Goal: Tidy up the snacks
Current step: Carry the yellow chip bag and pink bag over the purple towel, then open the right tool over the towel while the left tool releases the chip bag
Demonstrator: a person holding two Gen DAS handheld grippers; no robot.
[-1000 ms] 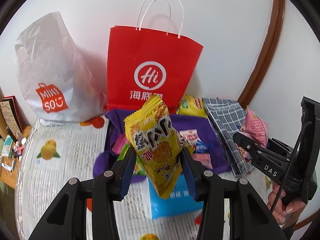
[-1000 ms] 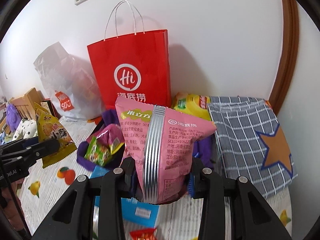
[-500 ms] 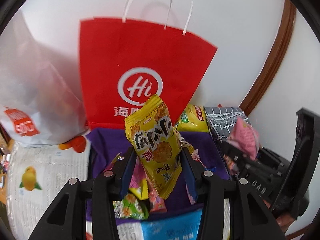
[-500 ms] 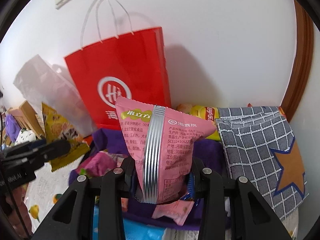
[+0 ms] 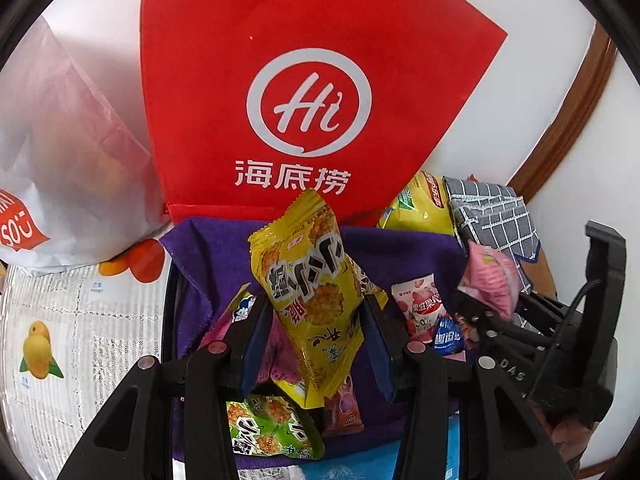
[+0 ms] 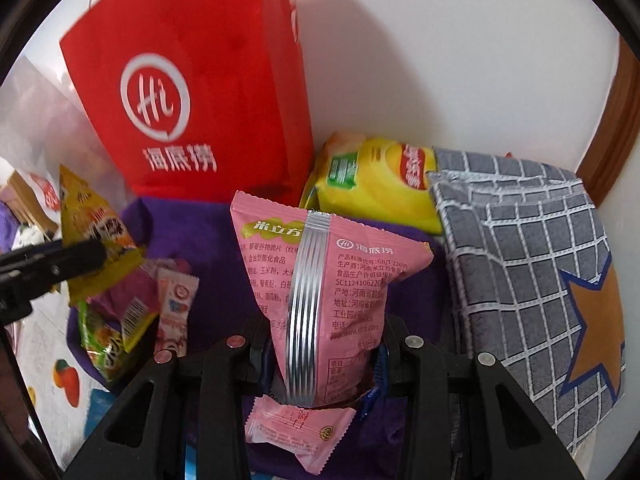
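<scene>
Your left gripper [image 5: 316, 336] clamps the yellow snack packet [image 5: 310, 292], your right gripper [image 6: 320, 356] the pink packet [image 6: 320, 292]; both hang directly above the purple-lined basket [image 5: 208, 256], the left nearer the red bag [image 5: 308, 92].

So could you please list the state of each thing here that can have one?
left gripper: shut on the yellow snack packet, held over the purple-lined box
right gripper: shut on the pink snack packet, sealed, upright
red paper bag: standing upright against the wall
yellow crisp bag: sealed, lying behind the box
checked cloth bag: lying beside the box
</scene>
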